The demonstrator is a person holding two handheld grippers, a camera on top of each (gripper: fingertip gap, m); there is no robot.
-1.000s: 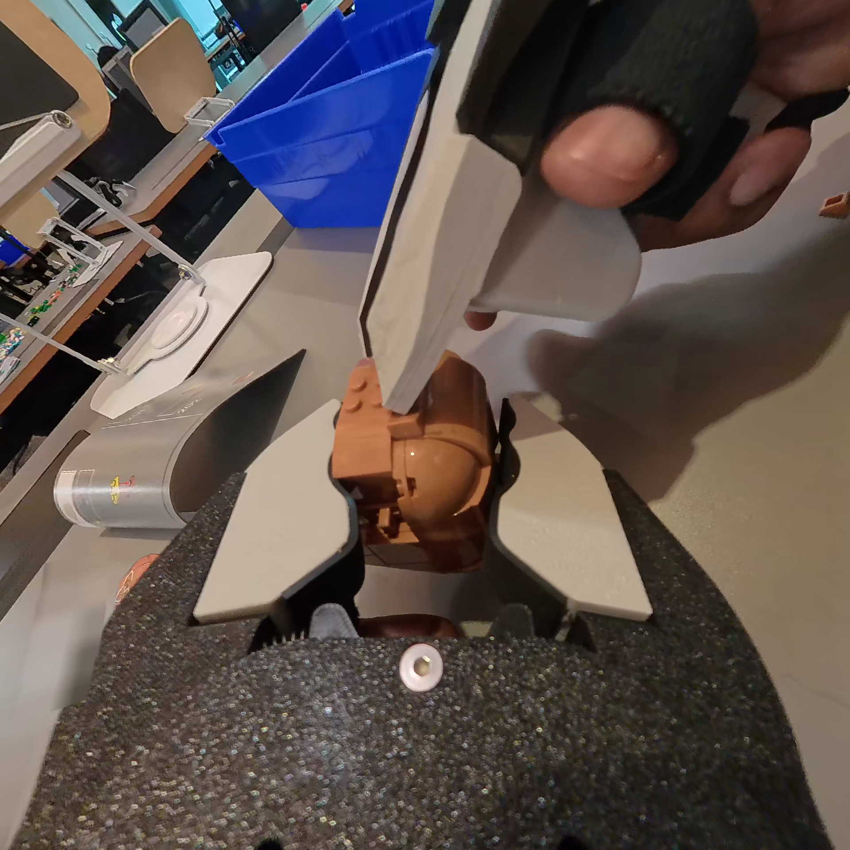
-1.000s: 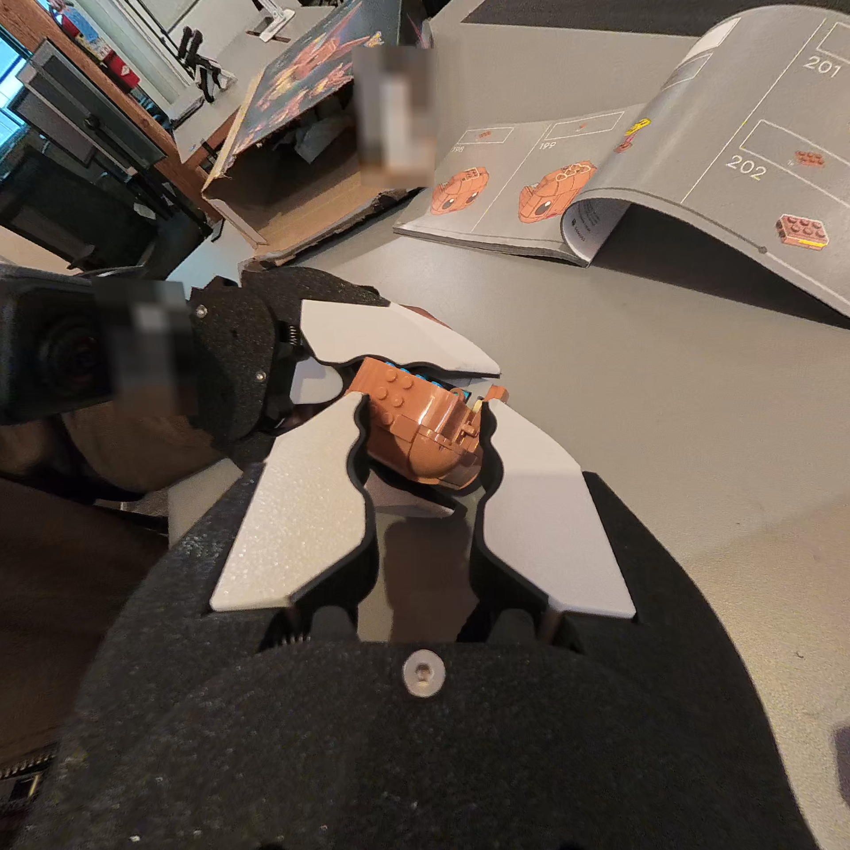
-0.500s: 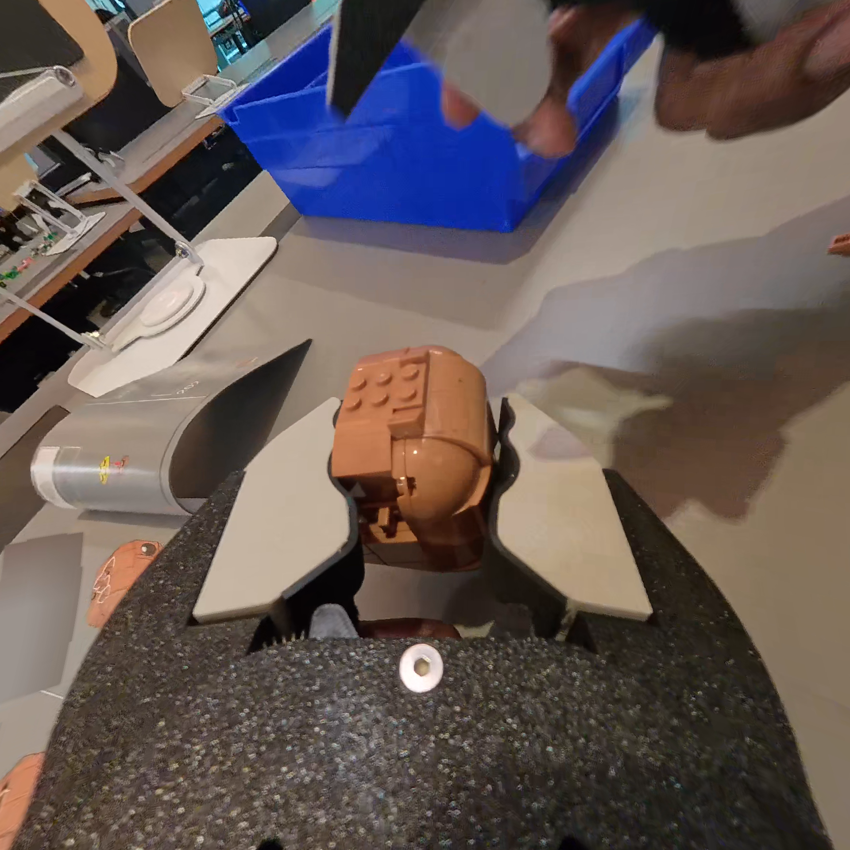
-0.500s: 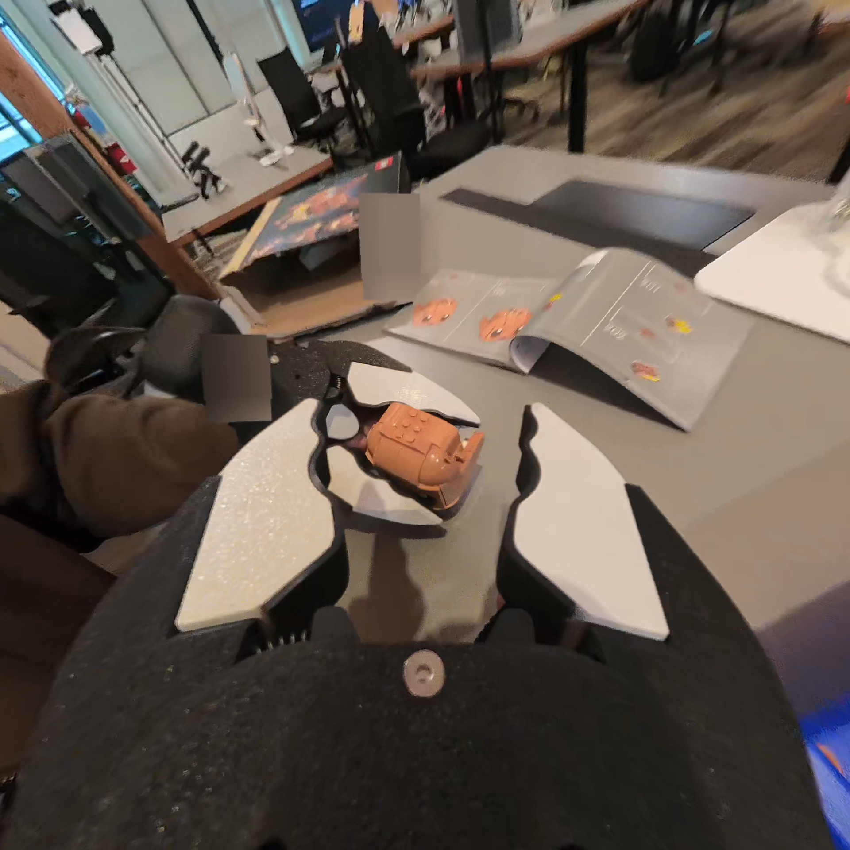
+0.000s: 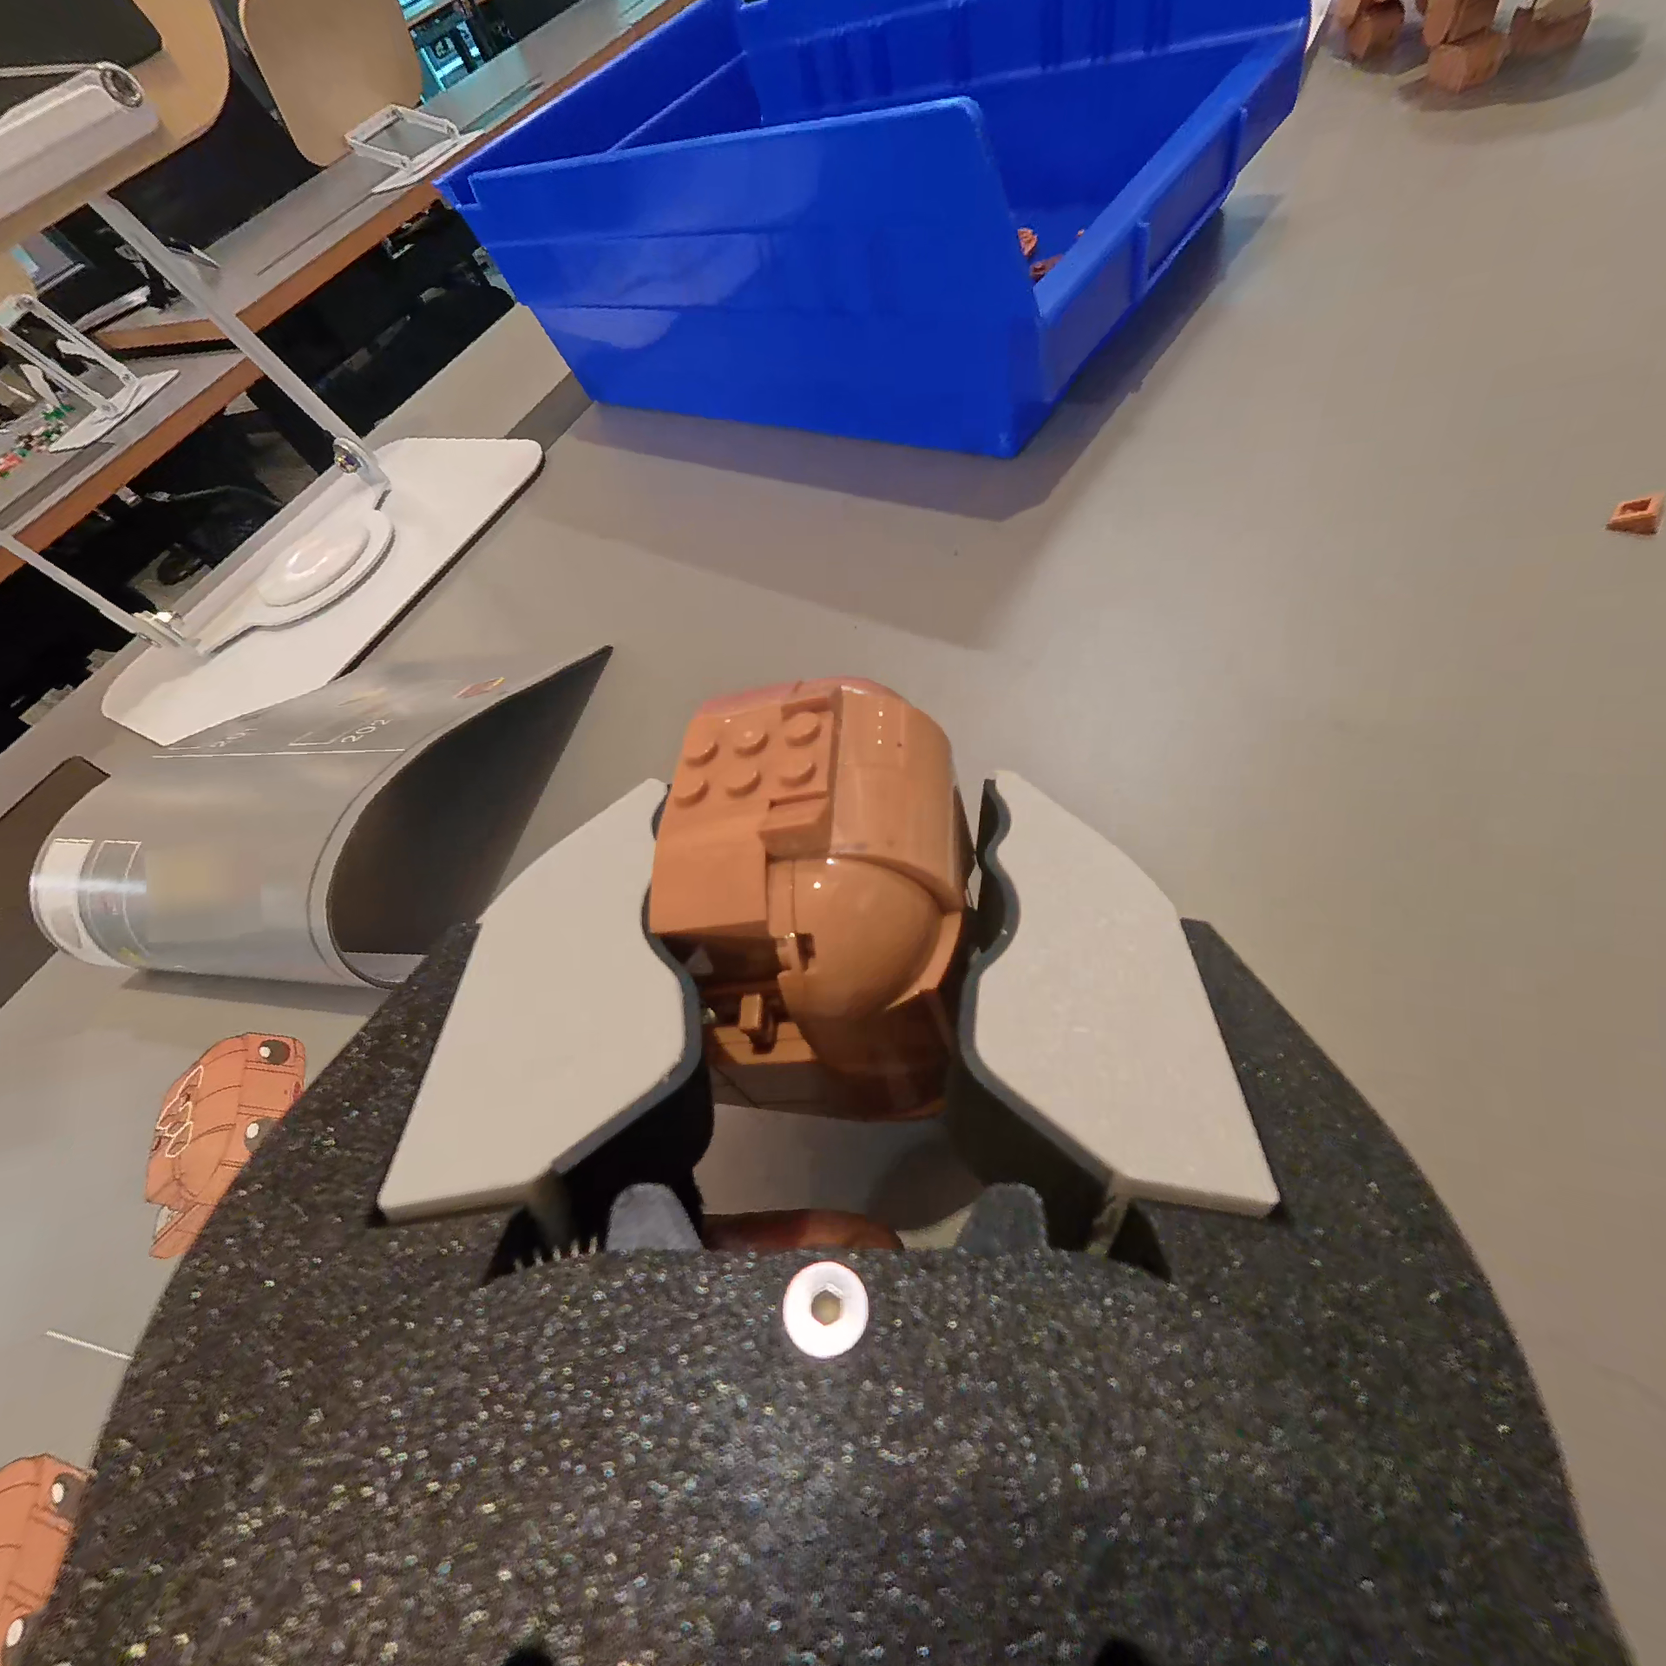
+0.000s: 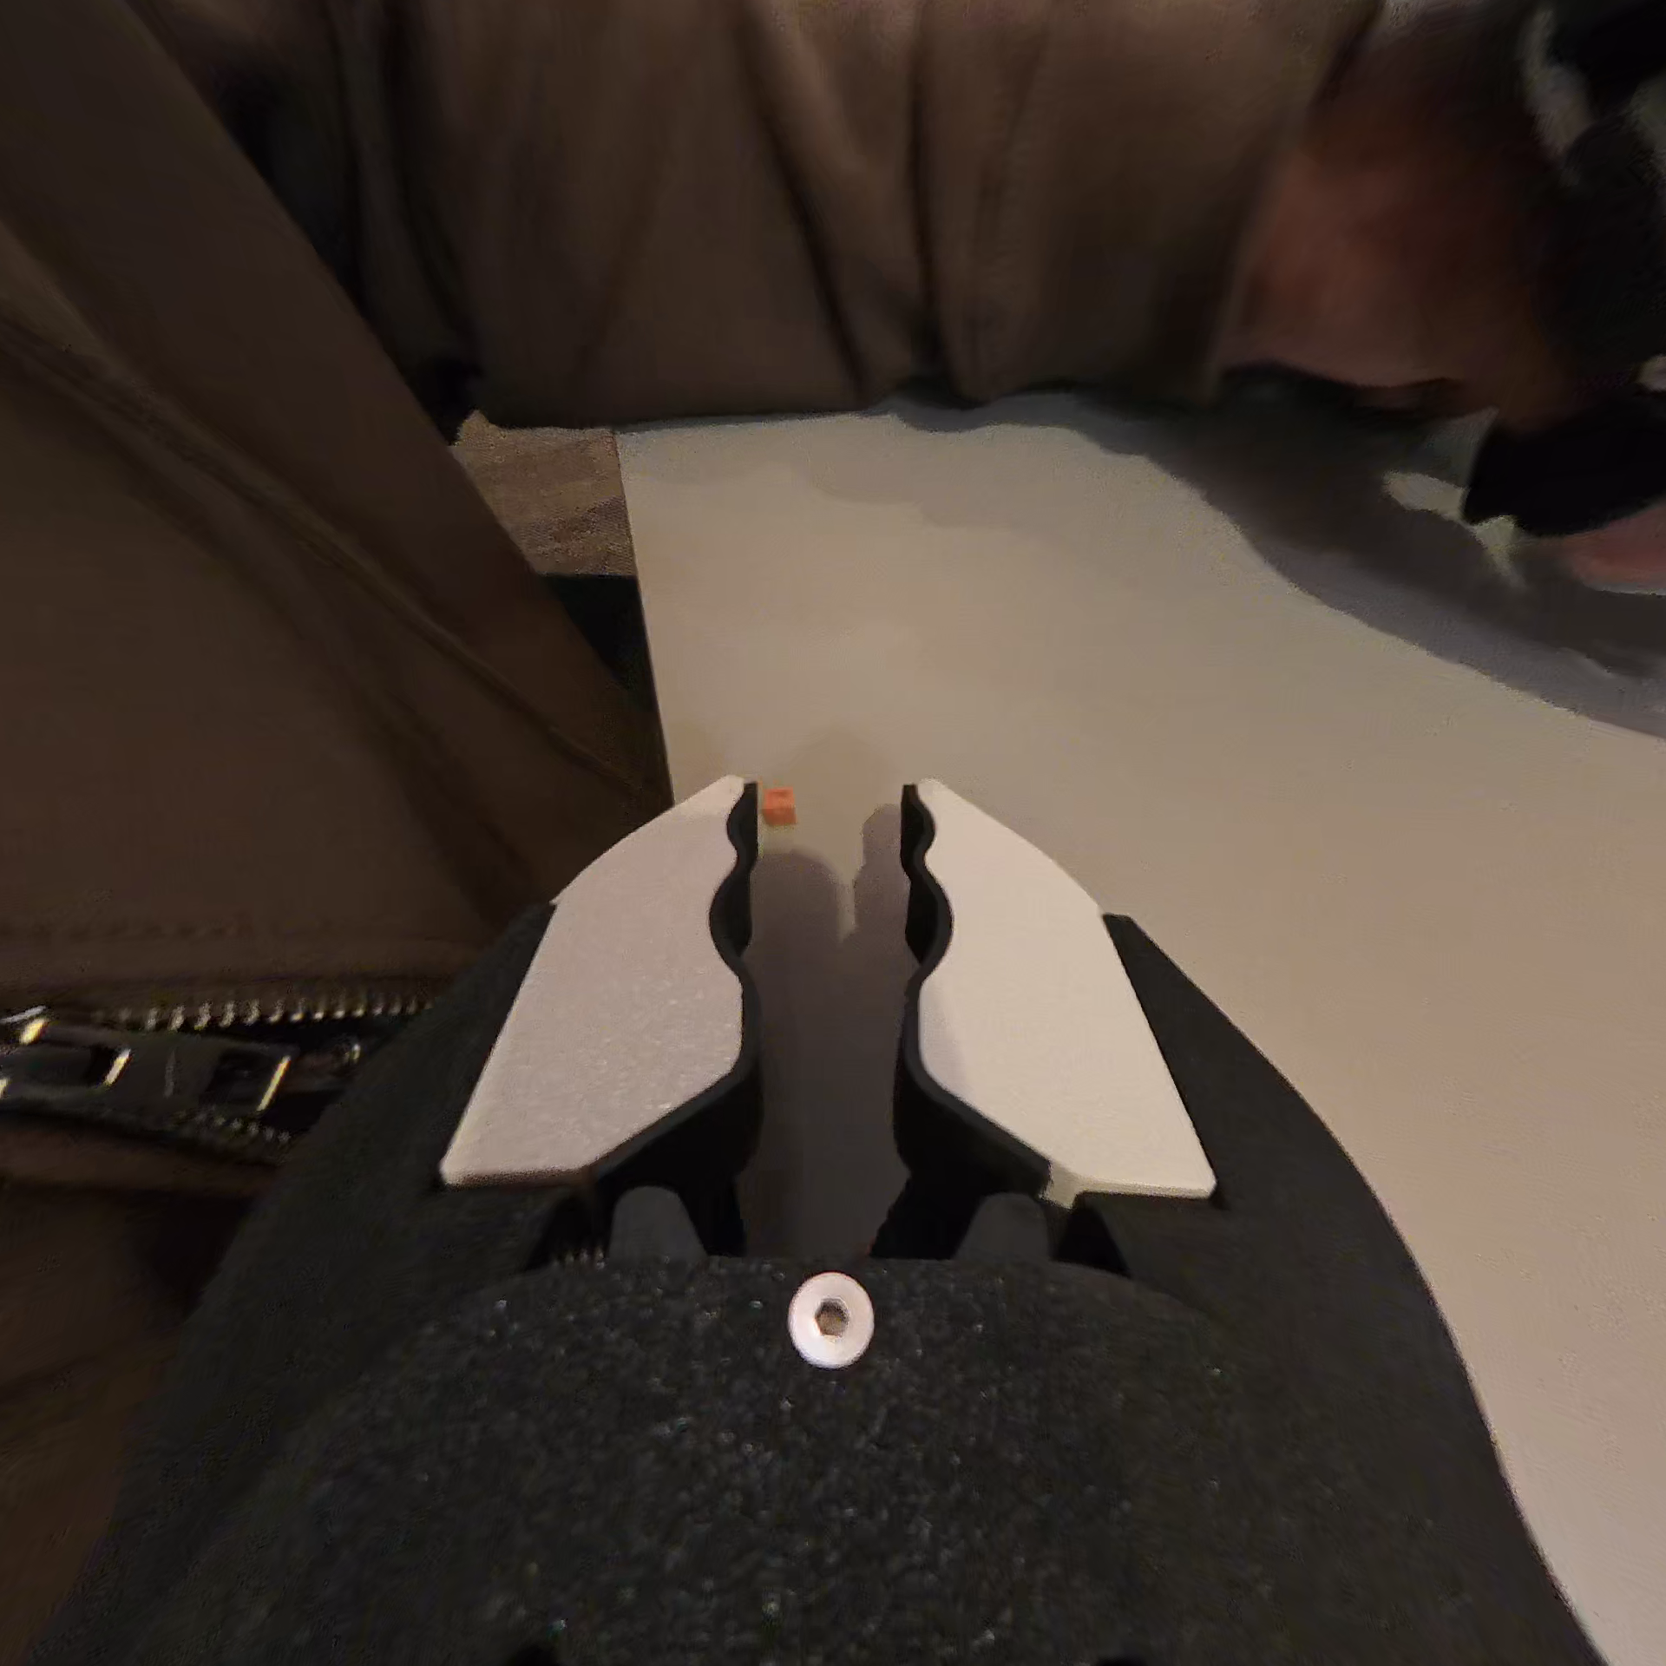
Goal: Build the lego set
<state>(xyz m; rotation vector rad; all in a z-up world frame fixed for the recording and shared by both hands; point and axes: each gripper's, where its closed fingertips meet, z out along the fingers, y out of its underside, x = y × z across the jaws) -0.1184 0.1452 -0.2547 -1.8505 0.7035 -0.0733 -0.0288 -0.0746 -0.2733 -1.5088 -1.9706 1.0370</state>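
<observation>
The left gripper (image 5: 816, 910) is clamped on the brown lego model (image 5: 811, 892), holding it up so a new piece can go on. The right gripper (image 6: 829, 798) has its fingers apart, empty, reaching for a tiny orange brick (image 6: 778, 805) on the table (image 6: 1172, 811).

A grey table (image 5: 1262, 631) fills the foreground, and behind it stand wood-edged desks (image 5: 297, 225) and a beige chair (image 5: 334, 72)

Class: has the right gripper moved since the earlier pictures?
Yes. The right gripper swung away from the booklet and now faces the table edge beside the person's jacket.
</observation>
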